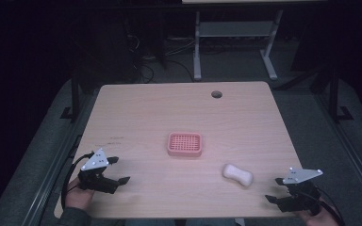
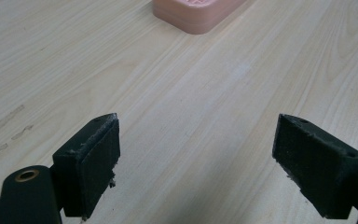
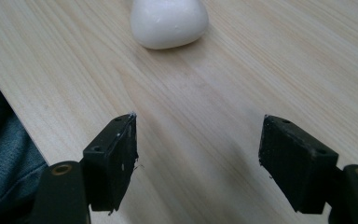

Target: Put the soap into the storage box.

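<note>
A pink soap dish [image 1: 185,144] with a gridded top sits near the middle of the wooden table [image 1: 179,113]; its near edge shows as the pink dish [image 2: 196,13] in the left gripper view. A white bar of soap [image 1: 237,174] lies to the dish's right and nearer the front, seen close ahead as the soap [image 3: 169,22] in the right gripper view. My left gripper [image 1: 117,170] rests at the front left, open and empty, jaws wide over bare wood [image 2: 196,149]. My right gripper [image 1: 275,189] is at the front right corner, open and empty [image 3: 198,154], just short of the soap.
A round cable hole [image 1: 216,94] is in the table's far right part. Behind the table stands a white desk frame [image 1: 235,42] with cables on the dark floor. The table's front edge and grey carpet [image 3: 4,154] lie just left of my right gripper.
</note>
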Tool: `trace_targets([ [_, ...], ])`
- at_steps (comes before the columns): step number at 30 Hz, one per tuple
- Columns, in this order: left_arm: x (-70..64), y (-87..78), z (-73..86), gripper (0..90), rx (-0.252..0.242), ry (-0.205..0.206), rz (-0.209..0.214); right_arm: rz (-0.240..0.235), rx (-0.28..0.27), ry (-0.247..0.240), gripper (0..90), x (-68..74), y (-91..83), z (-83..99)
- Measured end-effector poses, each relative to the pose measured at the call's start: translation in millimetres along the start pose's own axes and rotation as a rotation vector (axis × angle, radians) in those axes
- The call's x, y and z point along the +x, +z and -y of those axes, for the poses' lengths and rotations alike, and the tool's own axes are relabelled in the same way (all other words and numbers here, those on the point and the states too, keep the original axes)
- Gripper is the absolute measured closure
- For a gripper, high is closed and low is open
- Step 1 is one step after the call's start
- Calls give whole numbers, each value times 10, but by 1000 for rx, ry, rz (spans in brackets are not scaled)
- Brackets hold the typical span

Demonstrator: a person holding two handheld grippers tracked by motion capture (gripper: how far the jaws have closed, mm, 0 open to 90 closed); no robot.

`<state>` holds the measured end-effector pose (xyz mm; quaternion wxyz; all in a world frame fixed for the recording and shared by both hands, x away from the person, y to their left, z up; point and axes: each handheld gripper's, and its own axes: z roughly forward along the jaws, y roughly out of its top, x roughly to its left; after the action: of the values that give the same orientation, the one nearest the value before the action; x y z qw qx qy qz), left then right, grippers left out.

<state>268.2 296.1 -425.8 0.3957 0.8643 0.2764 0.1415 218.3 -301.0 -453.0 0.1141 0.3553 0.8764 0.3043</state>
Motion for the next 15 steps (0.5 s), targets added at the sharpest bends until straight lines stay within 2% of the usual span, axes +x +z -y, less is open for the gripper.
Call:
trace_targets([
  [10, 8, -22, 7, 148, 0, 2, -3, -38, 28, -22, 252, 16, 44, -200],
  [15, 9, -25, 11, 148, -10, -10, -5, -49, 44, -42, 248, 25, 77, -283],
])
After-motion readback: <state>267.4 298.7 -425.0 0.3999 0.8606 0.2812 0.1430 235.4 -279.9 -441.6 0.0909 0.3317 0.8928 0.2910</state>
